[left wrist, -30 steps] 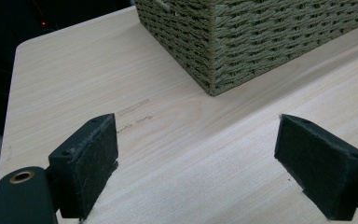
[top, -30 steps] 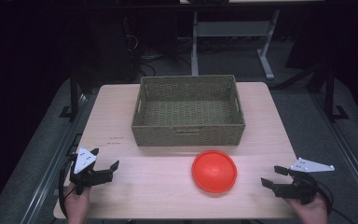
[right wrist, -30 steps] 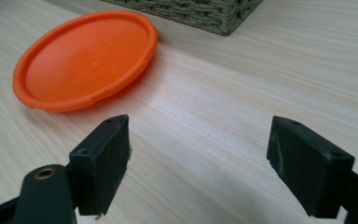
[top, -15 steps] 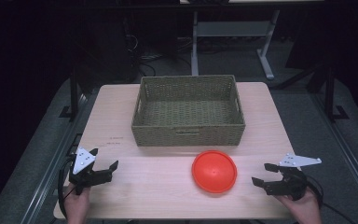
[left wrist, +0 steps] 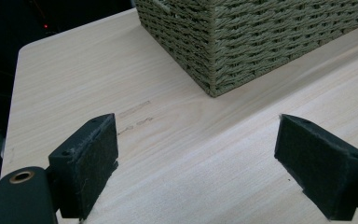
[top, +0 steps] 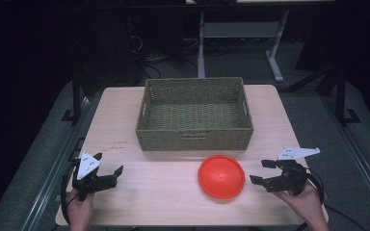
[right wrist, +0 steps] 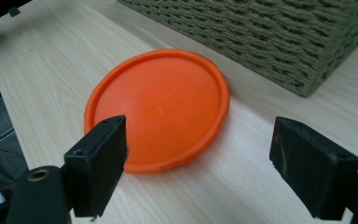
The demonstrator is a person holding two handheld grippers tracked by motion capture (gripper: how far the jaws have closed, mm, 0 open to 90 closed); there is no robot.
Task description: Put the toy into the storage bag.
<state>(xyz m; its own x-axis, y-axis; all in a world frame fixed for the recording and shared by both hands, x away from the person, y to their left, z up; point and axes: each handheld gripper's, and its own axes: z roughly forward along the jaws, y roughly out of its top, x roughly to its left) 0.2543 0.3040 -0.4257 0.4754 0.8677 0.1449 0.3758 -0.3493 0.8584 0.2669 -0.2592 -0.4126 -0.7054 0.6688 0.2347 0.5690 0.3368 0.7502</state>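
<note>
From above I see the orange disc (top: pixel 221 176) on the table (top: pixel 164 207) before the wicker basket (top: pixel 195 115). My left gripper (left wrist: pixel 196 163) stands agape over bare wood. My right gripper (right wrist: pixel 214 163), jaws wide, faces the disc.

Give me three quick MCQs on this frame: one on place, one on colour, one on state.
1. Where does the orange disc lie?
A. inside the basket
B. on the table in front of the wicker basket
C. in the left gripper

2. What colour is the basket?
A. olive green
B. red
C. white

3. How do the jaws of the right gripper stand?
A. shut on the disc
B. shut on nothing
C. open

Key: 1 B, it rests on the tabletop before the basket's front wall; 2 A, the weave is olive; 3 C, a wide gap separates the pads.
</note>
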